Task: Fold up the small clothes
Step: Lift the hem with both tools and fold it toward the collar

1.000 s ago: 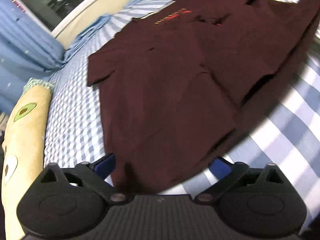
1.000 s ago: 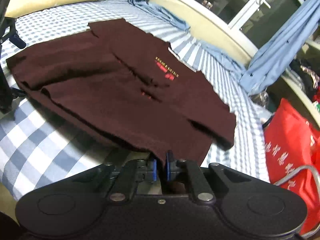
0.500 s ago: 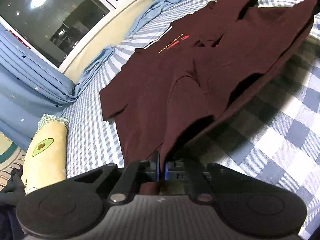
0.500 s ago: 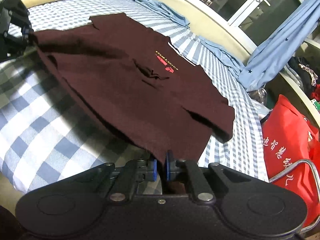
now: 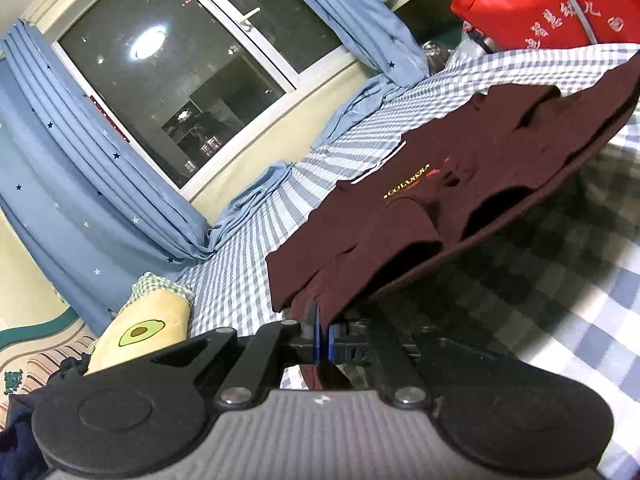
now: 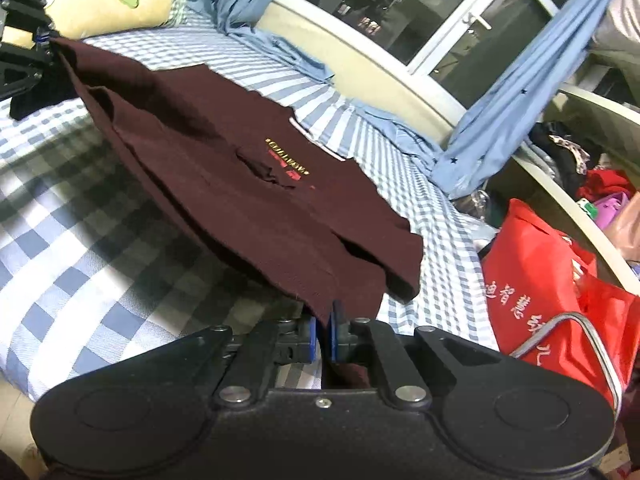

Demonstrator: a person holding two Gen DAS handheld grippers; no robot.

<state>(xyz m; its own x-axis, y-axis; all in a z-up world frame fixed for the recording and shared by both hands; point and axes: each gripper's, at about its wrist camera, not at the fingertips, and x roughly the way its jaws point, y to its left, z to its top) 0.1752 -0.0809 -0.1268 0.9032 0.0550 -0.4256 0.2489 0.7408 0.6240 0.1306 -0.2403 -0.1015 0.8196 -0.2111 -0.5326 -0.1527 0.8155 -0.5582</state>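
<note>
Our left gripper (image 5: 322,338) has just clamped the shirt (image 5: 460,184) hem; with the right gripper (image 6: 323,336) also gripping, we lift it at frame centre to fold.

A bed with a blue and white checked sheet

The bed (image 6: 92,216) lies under and in front of each hand-held gripper. The far half of the dark red shirt (image 6: 224,168) rests on the sheet; the near edge is lifted off it. A yellow avocado pillow (image 6: 116,0) lies far off to the left. Blue curtain ends (image 5: 256,196) rest on the bed's far edge.
</note>
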